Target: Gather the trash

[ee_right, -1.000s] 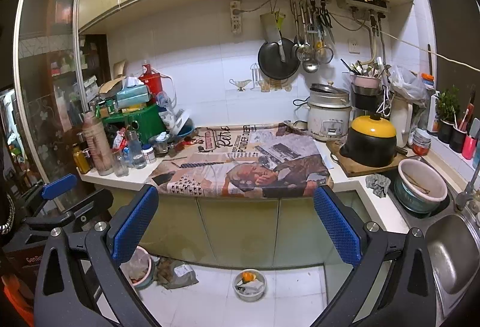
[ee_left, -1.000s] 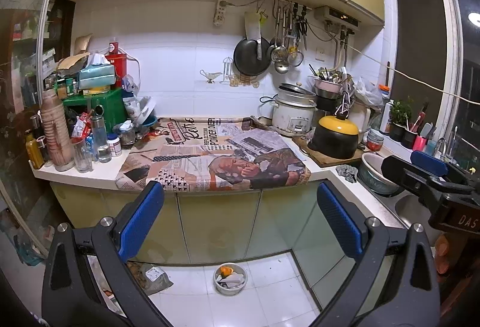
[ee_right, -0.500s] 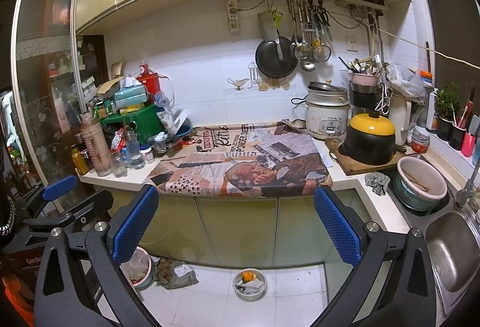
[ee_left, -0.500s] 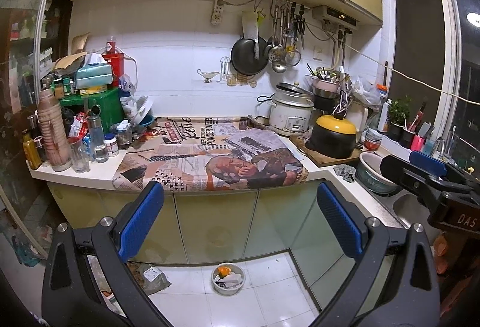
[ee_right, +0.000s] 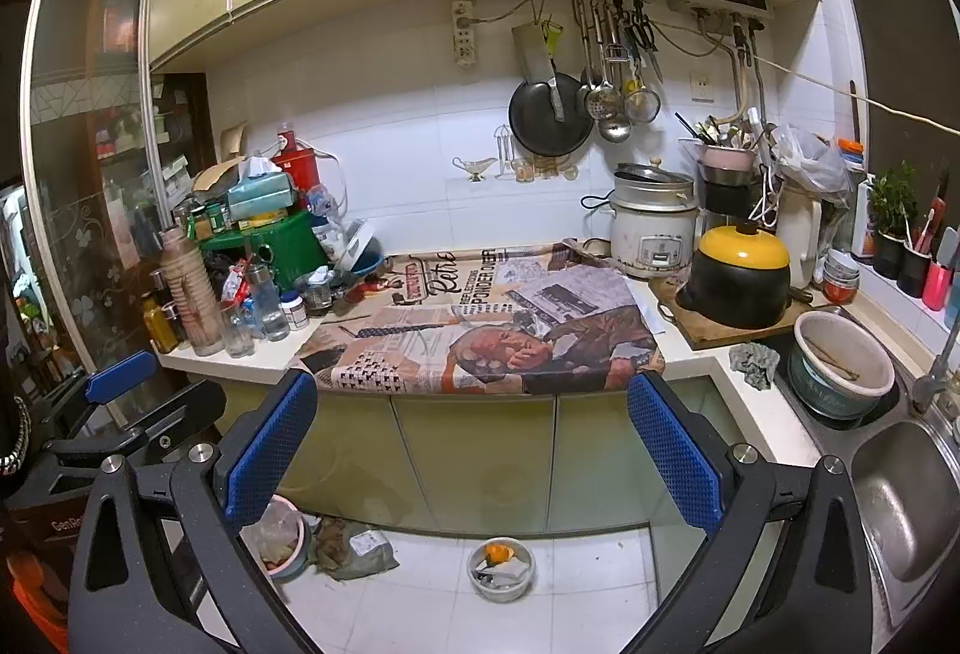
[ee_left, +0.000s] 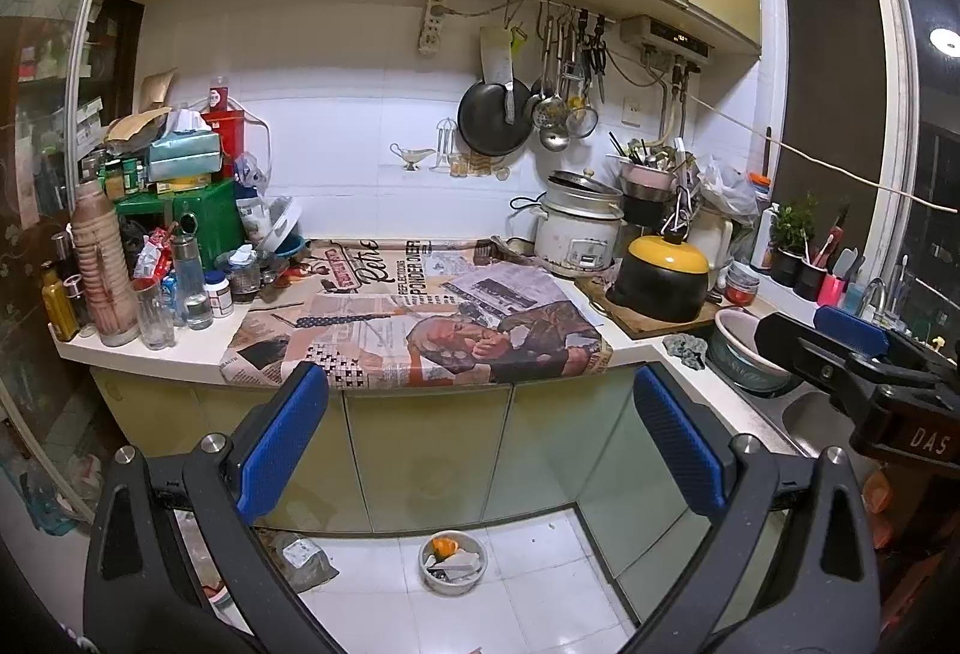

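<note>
A newspaper-print cloth point(ee_left: 420, 318) covers the kitchen counter ahead; it also shows in the right wrist view point(ee_right: 486, 330). On the floor below stand a small bowl of scraps point(ee_left: 451, 561) point(ee_right: 501, 567), a crumpled bag point(ee_left: 303, 558) point(ee_right: 354, 546) and a pink bin with waste point(ee_right: 279, 537). My left gripper point(ee_left: 480, 450) is open and empty, well back from the counter. My right gripper point(ee_right: 474, 456) is open and empty too. The right gripper shows at the right edge of the left wrist view point(ee_left: 864, 360); the left gripper shows at the left edge of the right wrist view point(ee_right: 126, 396).
Bottles, jars and a green crate point(ee_left: 204, 228) crowd the counter's left end. A rice cooker point(ee_left: 579, 234), a yellow-lidded black pot point(ee_left: 660, 276) and a basin point(ee_right: 843, 360) stand at the right, beside a steel sink point(ee_right: 900, 498). Pans and utensils hang on the wall.
Both views have shifted slightly; the counter sits a little further left and lower in frame. Both grippers stay open and empty.
</note>
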`<act>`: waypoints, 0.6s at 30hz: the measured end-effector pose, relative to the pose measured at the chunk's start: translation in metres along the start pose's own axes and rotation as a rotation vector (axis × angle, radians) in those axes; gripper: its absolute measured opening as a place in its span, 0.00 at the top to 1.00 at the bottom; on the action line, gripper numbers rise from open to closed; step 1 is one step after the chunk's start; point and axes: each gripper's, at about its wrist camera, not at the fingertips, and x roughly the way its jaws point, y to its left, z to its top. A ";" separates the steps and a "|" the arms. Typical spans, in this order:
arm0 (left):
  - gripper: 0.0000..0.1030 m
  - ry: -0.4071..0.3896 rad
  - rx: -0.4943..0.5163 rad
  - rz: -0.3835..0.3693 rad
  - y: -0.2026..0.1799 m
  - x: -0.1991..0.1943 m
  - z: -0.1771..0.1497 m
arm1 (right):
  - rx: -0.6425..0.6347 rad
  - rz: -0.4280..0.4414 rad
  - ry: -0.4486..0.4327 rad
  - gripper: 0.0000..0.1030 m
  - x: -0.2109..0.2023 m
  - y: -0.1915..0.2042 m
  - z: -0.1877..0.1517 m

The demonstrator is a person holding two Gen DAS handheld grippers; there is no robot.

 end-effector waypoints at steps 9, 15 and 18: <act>0.01 0.000 -0.003 -0.007 0.004 0.000 0.002 | 0.003 -0.002 -0.001 0.00 0.000 0.001 0.001; 0.01 0.008 0.005 -0.013 -0.005 0.007 0.007 | 0.004 0.003 0.002 0.00 0.001 -0.002 0.002; 0.01 0.010 0.005 -0.016 -0.008 0.011 0.009 | 0.002 0.002 0.003 0.00 0.002 0.000 0.004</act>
